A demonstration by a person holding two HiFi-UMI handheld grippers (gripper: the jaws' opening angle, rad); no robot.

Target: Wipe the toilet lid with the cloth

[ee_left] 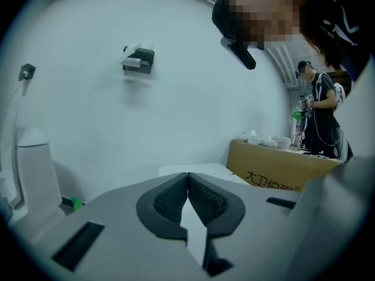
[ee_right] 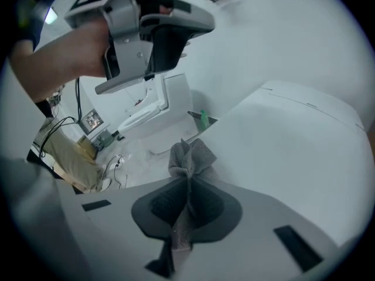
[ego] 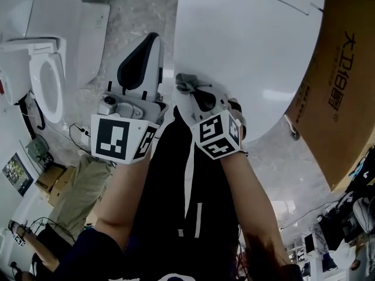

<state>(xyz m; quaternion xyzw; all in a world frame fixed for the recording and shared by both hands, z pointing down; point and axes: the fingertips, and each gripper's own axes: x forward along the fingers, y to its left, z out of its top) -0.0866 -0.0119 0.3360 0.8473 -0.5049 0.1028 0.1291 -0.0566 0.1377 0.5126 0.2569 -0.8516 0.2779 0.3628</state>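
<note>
Cloth (ee_right: 190, 157): one, clamped in right gripper (ee_right: 187, 186).

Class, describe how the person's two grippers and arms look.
The left gripper and right gripper are pale grey with dark ribbed pads. Each carries a white cube of black square markers. Both forearms are bare; the top is black.

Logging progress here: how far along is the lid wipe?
Done: the right gripper has the cloth pinched in its shut jaws. In hand: the cloth is held at the edge of the closed toilet lid. Left: seemingly the whole wipe, as no wipe marks show on the lid. The left gripper is shut and empty.
</note>
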